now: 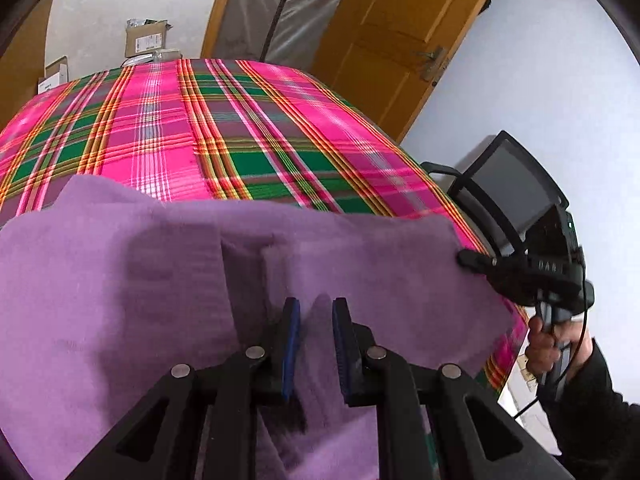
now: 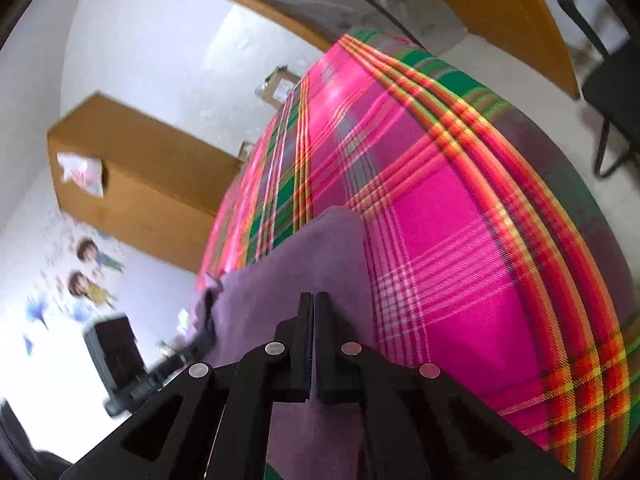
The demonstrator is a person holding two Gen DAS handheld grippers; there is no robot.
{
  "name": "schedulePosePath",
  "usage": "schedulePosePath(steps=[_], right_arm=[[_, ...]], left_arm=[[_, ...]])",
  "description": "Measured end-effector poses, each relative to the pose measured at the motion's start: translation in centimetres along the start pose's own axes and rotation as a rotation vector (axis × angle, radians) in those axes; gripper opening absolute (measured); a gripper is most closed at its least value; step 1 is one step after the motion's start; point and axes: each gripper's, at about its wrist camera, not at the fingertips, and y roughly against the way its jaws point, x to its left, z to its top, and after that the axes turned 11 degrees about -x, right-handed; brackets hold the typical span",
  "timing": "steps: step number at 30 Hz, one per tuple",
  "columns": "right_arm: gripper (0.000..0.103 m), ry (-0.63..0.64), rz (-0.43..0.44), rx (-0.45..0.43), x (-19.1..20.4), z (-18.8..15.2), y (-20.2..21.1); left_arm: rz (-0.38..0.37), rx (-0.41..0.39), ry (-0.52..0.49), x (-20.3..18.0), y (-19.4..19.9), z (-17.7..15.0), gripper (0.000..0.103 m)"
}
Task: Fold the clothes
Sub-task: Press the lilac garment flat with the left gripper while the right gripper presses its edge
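Purple garment [image 1: 360, 264], pinched between both grippers' fingers [image 1: 294, 336]

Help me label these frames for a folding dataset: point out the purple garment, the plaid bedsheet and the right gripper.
purple garment [image 1: 360, 248]: left wrist view, on its flat upper part.
plaid bedsheet [image 1: 224, 120]: left wrist view, on bare pink cloth.
right gripper [image 2: 315, 300]: right wrist view, at its closed fingertips.
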Motion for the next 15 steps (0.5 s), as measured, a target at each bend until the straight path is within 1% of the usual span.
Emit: schedulePosePath(steps=[1, 4, 6, 8, 9, 11, 12, 15], right_arm=[[0.006, 0.016, 0.004, 0.000, 0.4, 0.0, 0.2], [0.006, 0.064, 0.055, 0.017, 1.7, -0.5, 0.8], [0.006, 0.100, 0.077, 0.046, 2.1, -1.6, 1.1], [0.006, 0.128, 0.064, 0.074, 2.0, -2.7, 1.2], [0.001, 0.125, 0.053, 0.079, 1.7, -3.2, 1.2], [0.002, 0.118, 0.055, 0.071, 1.5, -3.5, 1.6], [0.007, 0.127, 0.061, 0.067, 1.9, -3.6, 1.8], [0.007, 0.150, 0.063, 0.072, 2.4, -4.1, 2.1]], left_arm=[[-0.005, -0.007, -0.005, -0.2, 0.5, -0.2, 0.016], [-0.027, -0.024, -0.024, -0.7, 2.0, -1.0, 0.016], [-0.035, -0.017, -0.035, -0.9, 2.1, -1.7, 0.016], [-0.039, -0.002, -0.037, -0.9, 2.1, -2.6, 0.016], [-0.036, -0.004, -0.037, -0.9, 2.2, -2.8, 0.016], [-0.031, -0.012, -0.038, -1.0, 2.6, -3.1, 0.016], [-0.032, -0.017, -0.045, -1.1, 3.0, -3.2, 0.016], [-0.040, -0.014, -0.047, -1.1, 3.2, -3.8, 0.016]])
